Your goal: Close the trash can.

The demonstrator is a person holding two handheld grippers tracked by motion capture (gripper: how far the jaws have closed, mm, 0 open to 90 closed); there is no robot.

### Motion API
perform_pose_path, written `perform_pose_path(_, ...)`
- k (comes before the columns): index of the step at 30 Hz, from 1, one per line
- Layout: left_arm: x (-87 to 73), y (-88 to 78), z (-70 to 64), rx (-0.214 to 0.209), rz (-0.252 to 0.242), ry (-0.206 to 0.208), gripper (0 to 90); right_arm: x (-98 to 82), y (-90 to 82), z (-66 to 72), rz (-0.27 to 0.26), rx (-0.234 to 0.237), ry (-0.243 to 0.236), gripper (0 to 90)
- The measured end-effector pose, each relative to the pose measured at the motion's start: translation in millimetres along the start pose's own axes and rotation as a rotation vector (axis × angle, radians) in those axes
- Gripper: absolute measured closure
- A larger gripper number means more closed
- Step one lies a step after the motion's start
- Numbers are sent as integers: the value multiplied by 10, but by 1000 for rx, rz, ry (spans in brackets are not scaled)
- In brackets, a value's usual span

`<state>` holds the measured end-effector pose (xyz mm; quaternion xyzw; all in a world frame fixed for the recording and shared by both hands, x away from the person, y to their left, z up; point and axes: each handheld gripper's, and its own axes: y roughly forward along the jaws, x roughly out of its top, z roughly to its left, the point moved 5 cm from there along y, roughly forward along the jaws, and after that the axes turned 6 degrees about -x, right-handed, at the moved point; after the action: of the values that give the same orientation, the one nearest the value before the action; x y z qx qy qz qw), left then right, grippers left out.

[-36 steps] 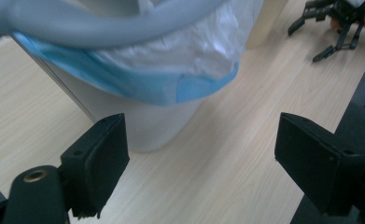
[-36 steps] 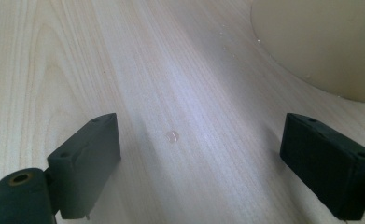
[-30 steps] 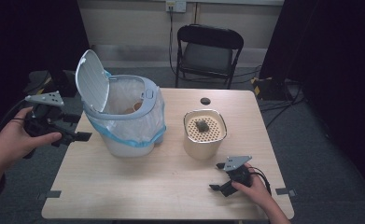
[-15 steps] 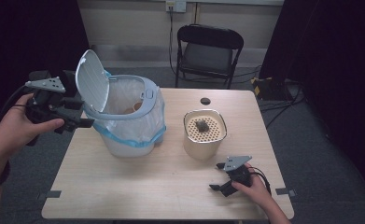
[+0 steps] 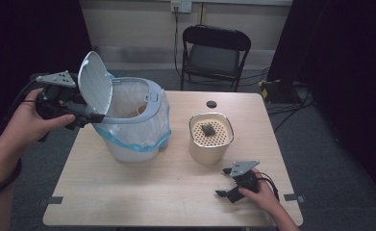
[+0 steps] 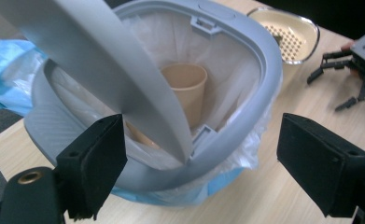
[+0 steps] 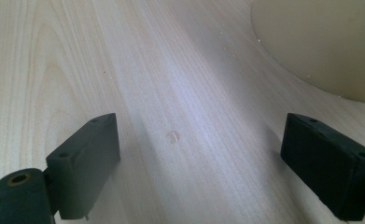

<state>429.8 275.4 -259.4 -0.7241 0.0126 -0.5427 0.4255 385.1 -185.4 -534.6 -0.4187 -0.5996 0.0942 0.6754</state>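
Wooden table (image 5: 128, 192): lidded trash bin (image 5: 137, 120) at 10 o'clock, left gripper (image 6: 199, 172) released beside its raised lid (image 5: 95, 83), right gripper (image 7: 203, 172) released, resting at 4 o'clock.

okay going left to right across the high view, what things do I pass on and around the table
left gripper → raised bin lid → lined trash bin → beige perforated container → right gripper

Behind your table (image 5: 142, 192) stands a black folding chair (image 5: 213, 53). A beige perforated canister (image 5: 210, 137) sits right of centre, with a small dark disc (image 5: 211, 104) near the far edge.
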Motion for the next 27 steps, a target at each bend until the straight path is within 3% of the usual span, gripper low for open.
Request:
perform_pose_path(4, 55, 0, -1, 8, -17, -8, 149, 0, 1, 1, 0, -1, 0, 106)
perform_pose_path(8, 137, 40, -53, -10, -25, 11, 152, 1, 3, 8, 7, -1, -3, 87)
perform_pose_path(11, 205, 149, -134, -36, 1, 52, 151, 3, 8, 13, 9, 2, -6, 74)
perform_pose_path(15, 245, 246, -188, -51, 34, 75, 162, 5, 14, 21, 10, 7, -6, 63)
perform_pose_path(19, 304, 379, -225, -53, 87, 120, 281, 5, 16, 22, 12, 5, -7, 61)
perform_pose_path(24, 368, 446, -267, -75, 103, 117, 399, 5, 15, 21, 12, 5, -8, 61)
perform_pose_path(26, 400, 478, -253, -74, 105, 96, 519, 5, 15, 21, 12, 5, -8, 61)
perform_pose_path(27, 422, 510, -219, -76, 91, 49, 552, 5, 15, 21, 12, 5, -8, 60)
